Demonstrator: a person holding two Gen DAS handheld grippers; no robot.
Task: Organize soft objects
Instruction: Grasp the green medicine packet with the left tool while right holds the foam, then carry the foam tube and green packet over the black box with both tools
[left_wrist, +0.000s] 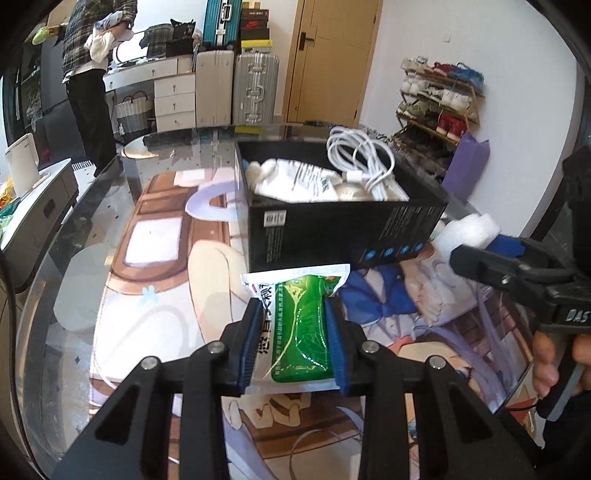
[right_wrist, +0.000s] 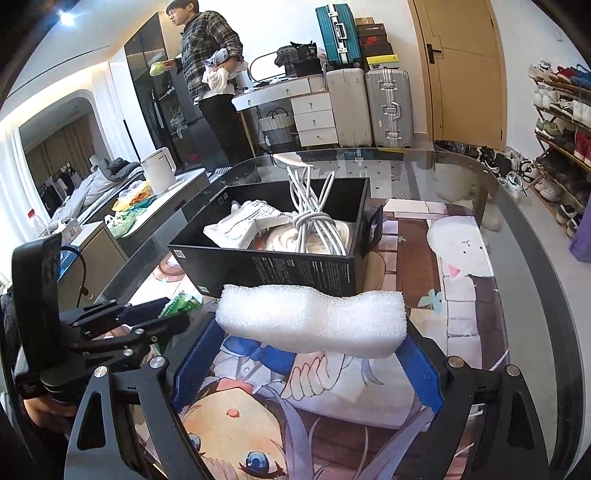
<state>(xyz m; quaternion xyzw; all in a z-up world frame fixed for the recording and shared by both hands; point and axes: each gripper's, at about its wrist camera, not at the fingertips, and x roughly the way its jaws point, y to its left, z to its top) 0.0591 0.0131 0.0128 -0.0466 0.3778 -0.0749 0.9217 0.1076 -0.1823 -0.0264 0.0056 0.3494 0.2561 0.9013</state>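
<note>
Glass table (right_wrist: 524, 236): a rounded transparent top that carries every task item; its far edge faces a door and a row of suitcases.
Printed mat (left_wrist: 162, 236): a cartoon illustration lying flat on the table, reaching from the near edge to under the box.
Black box (left_wrist: 343, 232): an open cardboard carton standing on the mat toward the table's far edge, with printed text on its near wall.
Box contents: a coiled white cable (left_wrist: 364, 162) at the right end, resting on a white printed pouch (left_wrist: 295, 181) and other pale items.
Foam block (right_wrist: 314, 319): white and coarse-celled, held crosswise above the mat just in front of the box's near wall.
Green packet (left_wrist: 301, 328): a soft sachet with white borders and a green panel, raised off the mat just before the box's near wall.
Left gripper (left_wrist: 295, 332): blue pads pressed against both long sides of the green packet; jaws narrowly set and clamping it.
Right gripper (right_wrist: 314, 354): jaws spread wide, with the foam block spanning them and caught at each end by a blue pad.
Bystander (right_wrist: 210, 74): a person in a plaid shirt standing beyond the table's far left corner, holding cloth items.
</note>
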